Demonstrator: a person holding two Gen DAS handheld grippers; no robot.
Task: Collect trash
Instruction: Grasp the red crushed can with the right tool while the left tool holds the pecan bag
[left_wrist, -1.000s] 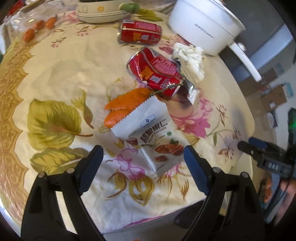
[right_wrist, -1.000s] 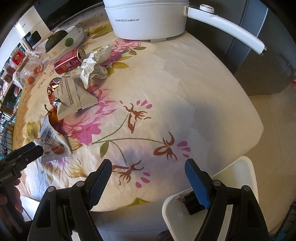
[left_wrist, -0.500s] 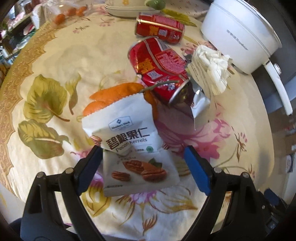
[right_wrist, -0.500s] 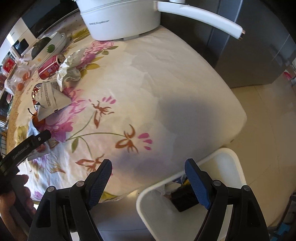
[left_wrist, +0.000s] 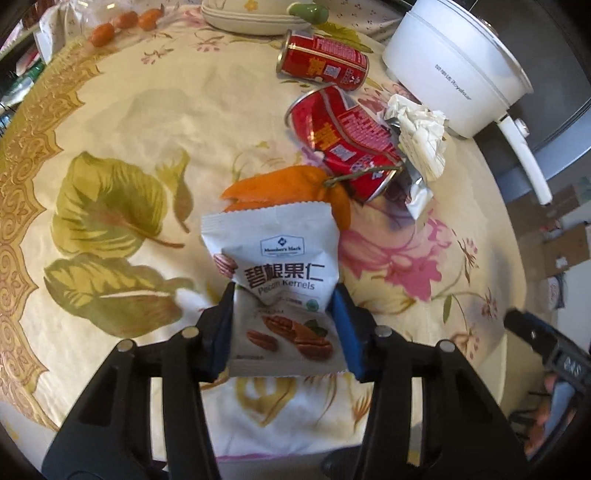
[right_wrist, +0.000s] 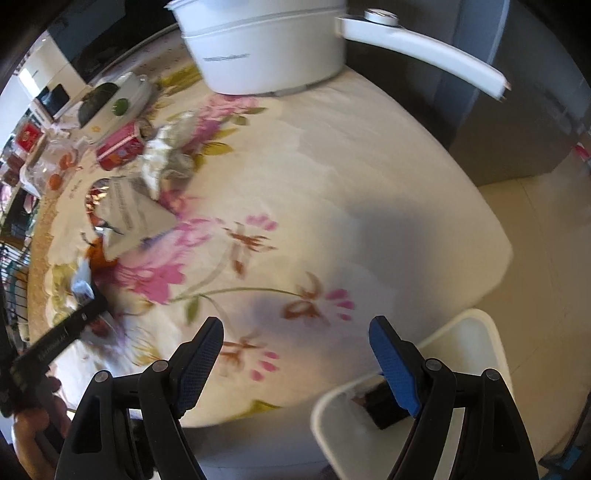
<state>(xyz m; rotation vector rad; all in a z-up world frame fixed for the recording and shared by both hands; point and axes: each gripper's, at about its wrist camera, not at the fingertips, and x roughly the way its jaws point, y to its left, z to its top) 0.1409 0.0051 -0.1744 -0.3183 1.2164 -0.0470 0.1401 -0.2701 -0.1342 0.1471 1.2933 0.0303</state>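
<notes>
A: What's on the round bench (left_wrist: 155, 122) with the cream floral cloth?

B: The biggest thing is a white electric pot (left_wrist: 458, 74) marked "Royalstar". Nearer lie two red drink cans on their sides, one (left_wrist: 325, 62) further off and a dented one (left_wrist: 343, 144) closer. A crumpled white tissue (left_wrist: 421, 140) touches the dented can, and orange peel (left_wrist: 288, 184) lies just below it.

A: And the trash being collected?

B: It's a white snack pouch (left_wrist: 280, 288) reading "Member's Mark" and "Pecan Kernels". The left gripper (left_wrist: 282, 328) has just been closing, and its blue pads now press both side edges of the pouch, whose long axis points away from it.

A: The other one?

B: The right gripper (right_wrist: 295, 358) hangs wide and empty above the bench edge. A white plastic bin (right_wrist: 484, 332) sits on the floor just beside it, so I'd judge the pouch goes rightward.
</notes>
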